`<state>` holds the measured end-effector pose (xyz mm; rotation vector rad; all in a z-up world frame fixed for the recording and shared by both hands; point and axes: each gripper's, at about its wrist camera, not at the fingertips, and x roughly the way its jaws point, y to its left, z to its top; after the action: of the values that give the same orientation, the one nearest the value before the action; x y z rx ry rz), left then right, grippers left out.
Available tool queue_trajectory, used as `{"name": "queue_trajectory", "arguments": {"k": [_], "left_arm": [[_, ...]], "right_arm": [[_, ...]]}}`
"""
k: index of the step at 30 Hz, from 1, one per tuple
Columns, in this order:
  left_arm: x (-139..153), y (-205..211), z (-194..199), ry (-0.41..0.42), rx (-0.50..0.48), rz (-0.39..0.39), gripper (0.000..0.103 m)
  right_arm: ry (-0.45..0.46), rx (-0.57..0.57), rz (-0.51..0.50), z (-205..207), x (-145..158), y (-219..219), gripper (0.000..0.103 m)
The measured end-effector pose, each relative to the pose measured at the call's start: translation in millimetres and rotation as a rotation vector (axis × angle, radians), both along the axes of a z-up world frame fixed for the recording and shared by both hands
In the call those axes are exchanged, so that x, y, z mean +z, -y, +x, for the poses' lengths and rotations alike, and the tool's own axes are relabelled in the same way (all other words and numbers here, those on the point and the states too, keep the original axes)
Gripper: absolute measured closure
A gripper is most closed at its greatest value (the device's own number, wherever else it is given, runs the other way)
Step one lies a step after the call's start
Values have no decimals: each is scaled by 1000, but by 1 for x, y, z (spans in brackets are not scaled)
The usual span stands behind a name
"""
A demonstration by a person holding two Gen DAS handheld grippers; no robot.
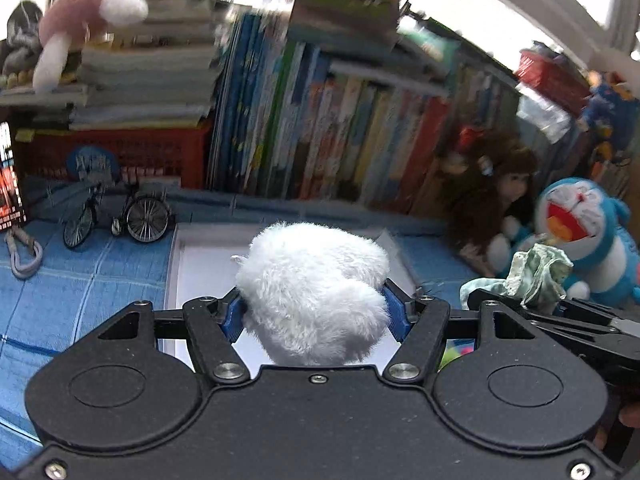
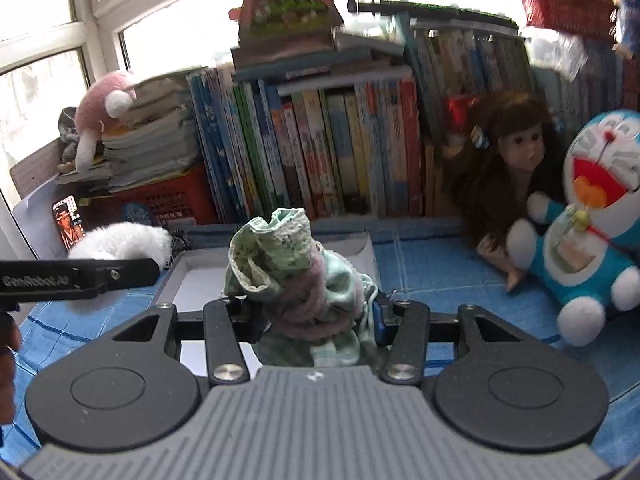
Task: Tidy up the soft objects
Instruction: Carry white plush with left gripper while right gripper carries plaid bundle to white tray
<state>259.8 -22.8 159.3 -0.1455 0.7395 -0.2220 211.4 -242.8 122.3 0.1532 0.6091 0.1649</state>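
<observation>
My left gripper (image 1: 316, 312) is shut on a fluffy white plush (image 1: 316, 288) and holds it above a shallow white box (image 1: 188, 276) on the blue cloth. The plush also shows at the left of the right wrist view (image 2: 124, 244). My right gripper (image 2: 320, 316) is shut on a bunched green and pink patterned cloth (image 2: 292, 276), held over the same white box (image 2: 196, 276). That cloth shows at the right of the left wrist view (image 1: 536, 276).
A Doraemon plush (image 2: 588, 240) and a brown-haired doll (image 2: 508, 168) sit at the right against a row of books (image 2: 340, 148). A pink plush (image 2: 104, 116) lies on stacked papers at the left. Small metal bicycles (image 1: 120, 216) and a carabiner (image 1: 24, 256) rest on the blue cloth.
</observation>
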Motion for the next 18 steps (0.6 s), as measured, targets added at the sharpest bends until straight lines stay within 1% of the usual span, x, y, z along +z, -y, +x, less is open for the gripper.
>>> {"name": "queue_trajectory", "arguments": {"k": [3,5,11,18], "left_arm": [[-20,7,18,-65,7,31,39],[-31,12,27,-93,9,48,39],[-57,21,44,-140,13,89,39],[-77,19,56,-195,15,134,39]], "right_arm": [[-47,26,-2,15,-15,-5,49],[-78,39,-9,25,-24,-10,49],[-152,64,-30,49,-47,-21,48],[-225,47,-39,68,-67,-22,48]]}}
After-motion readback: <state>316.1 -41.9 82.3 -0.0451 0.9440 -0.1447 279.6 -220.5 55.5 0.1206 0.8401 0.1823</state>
